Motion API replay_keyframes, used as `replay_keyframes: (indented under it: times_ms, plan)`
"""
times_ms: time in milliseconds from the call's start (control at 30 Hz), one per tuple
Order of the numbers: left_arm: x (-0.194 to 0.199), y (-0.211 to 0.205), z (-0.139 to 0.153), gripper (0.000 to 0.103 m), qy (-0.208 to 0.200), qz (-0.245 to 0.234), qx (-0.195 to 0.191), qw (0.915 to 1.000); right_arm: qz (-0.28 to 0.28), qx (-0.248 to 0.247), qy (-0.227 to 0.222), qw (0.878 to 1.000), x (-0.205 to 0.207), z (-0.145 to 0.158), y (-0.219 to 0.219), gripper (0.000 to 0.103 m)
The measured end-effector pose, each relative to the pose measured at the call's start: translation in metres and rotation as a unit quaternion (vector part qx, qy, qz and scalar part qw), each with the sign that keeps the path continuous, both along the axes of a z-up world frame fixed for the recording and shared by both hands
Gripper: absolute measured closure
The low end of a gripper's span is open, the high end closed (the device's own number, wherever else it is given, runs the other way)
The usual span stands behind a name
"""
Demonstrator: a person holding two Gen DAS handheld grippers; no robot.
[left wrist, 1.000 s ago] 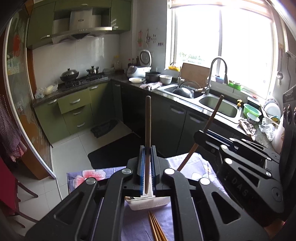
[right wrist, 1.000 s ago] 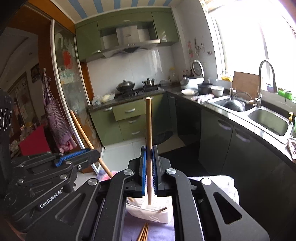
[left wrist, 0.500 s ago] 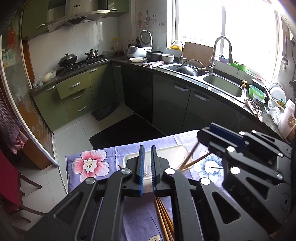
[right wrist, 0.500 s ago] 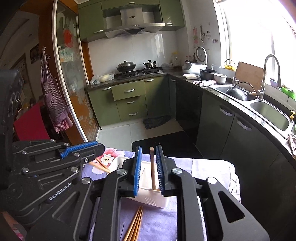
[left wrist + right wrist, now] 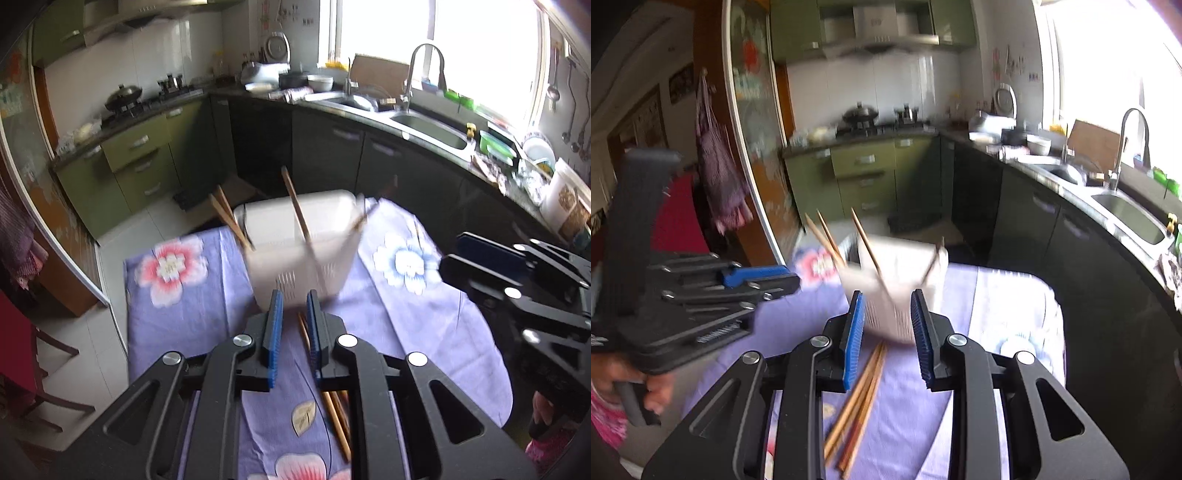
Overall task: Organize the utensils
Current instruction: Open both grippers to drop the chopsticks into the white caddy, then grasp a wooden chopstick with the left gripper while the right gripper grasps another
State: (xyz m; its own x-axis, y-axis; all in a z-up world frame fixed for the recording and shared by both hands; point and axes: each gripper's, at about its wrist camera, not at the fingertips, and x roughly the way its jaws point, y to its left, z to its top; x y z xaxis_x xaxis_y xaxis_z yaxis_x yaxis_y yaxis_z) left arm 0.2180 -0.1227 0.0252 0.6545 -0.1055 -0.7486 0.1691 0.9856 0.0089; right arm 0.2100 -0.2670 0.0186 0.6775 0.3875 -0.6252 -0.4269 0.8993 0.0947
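Observation:
A white slotted utensil basket [image 5: 295, 254] [image 5: 897, 295] stands on the purple flowered tablecloth [image 5: 192, 314], with several wooden chopsticks [image 5: 295, 206] [image 5: 866, 240] leaning out of it. More loose chopsticks [image 5: 334, 417] [image 5: 857, 402] lie on the cloth in front of the basket. My left gripper [image 5: 294, 306] hovers over those loose chopsticks, just short of the basket; its jaws are opening and nothing is between them. My right gripper [image 5: 888, 314] faces the basket's near wall, its jaws also opening and empty. Each gripper shows at the side of the other's view [image 5: 517, 273] [image 5: 738, 284].
The table's far edge drops to the tiled floor [image 5: 162, 221] just behind the basket. Dark cabinets with a sink [image 5: 428, 129] run along the right, and a red chair [image 5: 18, 354] stands at the left. A hand [image 5: 635, 384] holds the left gripper's handle.
A second ago each gripper was shut on an upright chopstick above the basket. Both chopsticks now rest in the basket, and both grippers have sunk towards the table with their jaws spreading.

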Motion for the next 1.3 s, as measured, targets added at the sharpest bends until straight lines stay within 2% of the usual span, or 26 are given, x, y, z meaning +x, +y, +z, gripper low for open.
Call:
replay_keyframes:
  times_ms: [100, 233, 367, 500, 900, 1300]
  plan:
    - [0.001, 0.000, -0.038, 0.090, 0.037, -0.001, -0.005, 0.9993, -0.005, -0.018, 0.054, 0.998, 0.011, -0.047, 0.002, 0.077]
    - [0.011, -0.001, -0.088, 0.090, 0.087, 0.010, -0.018, 0.9960, -0.012, -0.032, 0.099, 0.994, 0.024, -0.093, -0.001, 0.077]
    - [0.024, -0.003, -0.118, 0.090, 0.112, 0.020, -0.020, 0.9933, -0.008, -0.050, 0.127, 0.991, 0.031, -0.125, 0.006, 0.077]
    - [0.038, -0.009, -0.142, 0.090, 0.145, 0.025, -0.029, 0.9887, -0.009, -0.052, 0.145, 0.988, 0.042, -0.142, 0.008, 0.077]
    - [0.059, -0.015, -0.168, 0.090, 0.175, 0.040, -0.003, 0.9837, -0.037, -0.042, 0.166, 0.985, 0.066, -0.150, -0.016, 0.077]
    - [0.067, -0.029, -0.174, 0.090, 0.180, 0.041, 0.023, 0.9826, -0.044, -0.039, 0.173, 0.983, 0.066, -0.153, -0.025, 0.077]
